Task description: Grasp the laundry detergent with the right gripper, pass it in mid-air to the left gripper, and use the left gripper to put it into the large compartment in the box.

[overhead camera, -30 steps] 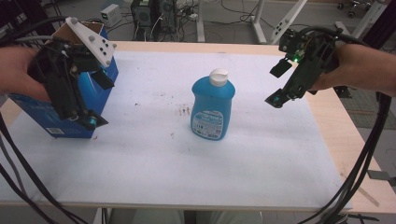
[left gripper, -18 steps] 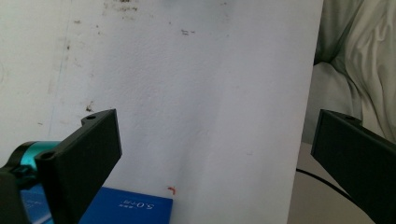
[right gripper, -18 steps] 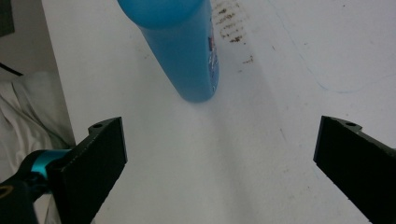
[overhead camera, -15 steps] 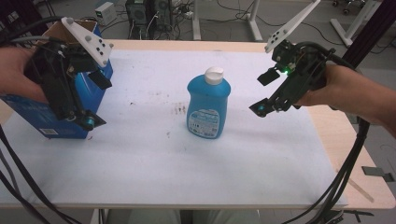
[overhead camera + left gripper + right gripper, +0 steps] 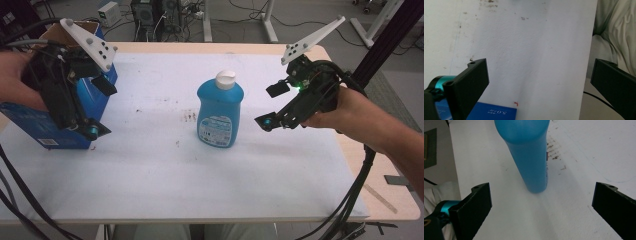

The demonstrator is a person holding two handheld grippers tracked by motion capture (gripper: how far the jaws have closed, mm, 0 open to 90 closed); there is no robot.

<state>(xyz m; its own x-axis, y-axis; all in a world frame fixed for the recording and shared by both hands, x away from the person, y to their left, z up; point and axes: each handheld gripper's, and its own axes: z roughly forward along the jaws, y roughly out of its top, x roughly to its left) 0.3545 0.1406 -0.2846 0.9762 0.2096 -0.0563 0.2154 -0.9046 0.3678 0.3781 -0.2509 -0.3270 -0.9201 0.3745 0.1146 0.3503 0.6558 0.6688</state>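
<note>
Your right gripper (image 5: 272, 105) has closed in on the blue bottle (image 5: 220, 114) at frame centre, jaws wide; grasp looks imminent.

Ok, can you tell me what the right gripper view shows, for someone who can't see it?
An upright blue plastic bottle stands on the white table cover, straight ahead between two wide-open black jaws of the right gripper. Small dark specks dot the cover beside it.

I see a smooth, slightly glossy blue plastic bottle (image 5: 220, 112) with a paper label, a printed cardboard box (image 5: 37, 125), a matt white stained sheet (image 5: 165, 180) over pale wood table (image 5: 390, 200), and matt black ribbed gripper jaws.
</note>
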